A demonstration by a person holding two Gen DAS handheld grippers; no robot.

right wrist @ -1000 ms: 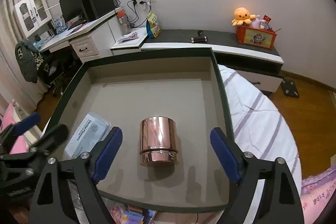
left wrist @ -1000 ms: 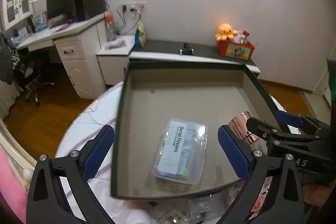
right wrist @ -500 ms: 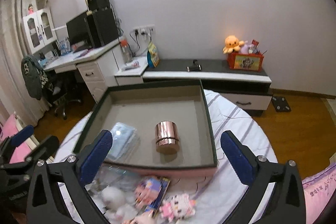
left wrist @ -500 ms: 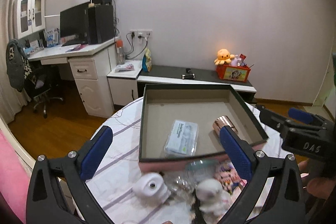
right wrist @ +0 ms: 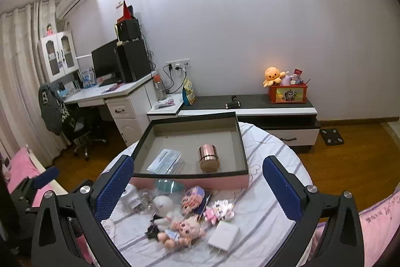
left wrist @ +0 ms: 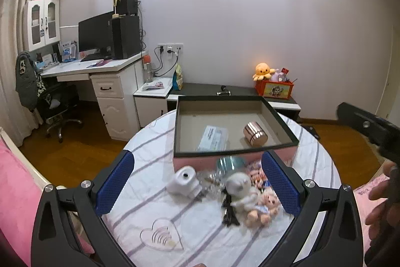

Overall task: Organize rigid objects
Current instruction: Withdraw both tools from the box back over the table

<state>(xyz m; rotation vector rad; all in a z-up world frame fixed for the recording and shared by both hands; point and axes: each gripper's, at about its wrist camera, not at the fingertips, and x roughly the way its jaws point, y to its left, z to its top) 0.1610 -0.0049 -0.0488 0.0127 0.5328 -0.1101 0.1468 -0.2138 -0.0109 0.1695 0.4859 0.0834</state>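
My left gripper (left wrist: 197,180) gapes empty | right gripper (right wrist: 197,185) released, empty | copper tin (right wrist: 209,158) inside box (right wrist: 190,175), beside floss pack (right wrist: 165,161)

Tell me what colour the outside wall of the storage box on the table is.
Pink, with a dark rim; the storage box shows best in the right wrist view.

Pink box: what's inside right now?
Inside the pink box: a clear dental flosser pack lying flat on the left and a rose-gold canister upright on the right, apart. The near wall hides a strip of the floor, so anything there is unseen.
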